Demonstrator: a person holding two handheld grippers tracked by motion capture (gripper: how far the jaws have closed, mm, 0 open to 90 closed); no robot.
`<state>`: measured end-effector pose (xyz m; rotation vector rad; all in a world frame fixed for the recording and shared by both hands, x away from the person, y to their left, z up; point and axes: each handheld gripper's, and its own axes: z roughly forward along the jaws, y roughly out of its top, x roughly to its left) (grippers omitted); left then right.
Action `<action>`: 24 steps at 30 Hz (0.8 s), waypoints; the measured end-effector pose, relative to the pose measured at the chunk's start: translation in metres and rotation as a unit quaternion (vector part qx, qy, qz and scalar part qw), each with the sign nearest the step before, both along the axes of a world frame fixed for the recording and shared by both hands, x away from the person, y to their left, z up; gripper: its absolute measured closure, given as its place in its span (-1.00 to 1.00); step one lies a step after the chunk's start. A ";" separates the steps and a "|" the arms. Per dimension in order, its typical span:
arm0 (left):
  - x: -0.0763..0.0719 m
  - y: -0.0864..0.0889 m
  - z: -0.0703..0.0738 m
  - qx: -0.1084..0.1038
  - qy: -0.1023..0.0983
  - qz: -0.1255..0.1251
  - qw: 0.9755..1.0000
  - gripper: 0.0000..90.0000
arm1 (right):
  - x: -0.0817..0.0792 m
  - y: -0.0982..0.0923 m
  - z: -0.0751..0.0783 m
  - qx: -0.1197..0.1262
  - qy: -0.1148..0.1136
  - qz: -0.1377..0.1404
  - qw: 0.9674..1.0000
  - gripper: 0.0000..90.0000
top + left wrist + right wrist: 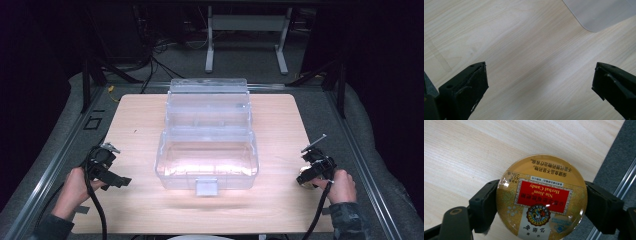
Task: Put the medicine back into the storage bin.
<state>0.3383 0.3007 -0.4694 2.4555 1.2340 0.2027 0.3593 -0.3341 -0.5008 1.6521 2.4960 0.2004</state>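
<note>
Where the person sits, a pale wooden table (135, 125) spreads out under a camera looking forward and down, with dark floor and metal frames beyond it. At the table's middle stands a large clear plastic storage box (207, 165), its lid swung open toward the far side and its tiered trays stepped back, so the deep front compartment lies open and looks empty.

Near the front left corner, the left gripper (117, 181) is held just above the wood, well apart from the box. Its own camera shows the two black jaws spread wide with only bare table between them, and a rounded corner of clear plastic at the top right.

Near the front right edge, the right gripper (307, 177) is clamped on a round gold candy tin (541, 198). Its own camera shows both jaws pressing the tin's rim from either side, with the red and gold label facing the lens and the table edge just behind.

Judging from this, the tin has been picked up, but carrying it over to the open box and setting it inside remains to be done.
</note>
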 end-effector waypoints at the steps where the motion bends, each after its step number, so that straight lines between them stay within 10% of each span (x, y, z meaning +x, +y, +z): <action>1: 0.000 0.000 0.000 0.000 0.000 0.000 1.000 -1.00 | 0.000 0.001 0.002 -0.003 0.000 -0.002 1.000 -0.56; 24: 0.003 -0.004 0.006 0.013 0.002 -0.006 1.000 -1.00 | 0.007 0.023 0.056 -0.019 -0.035 0.041 0.998 -0.56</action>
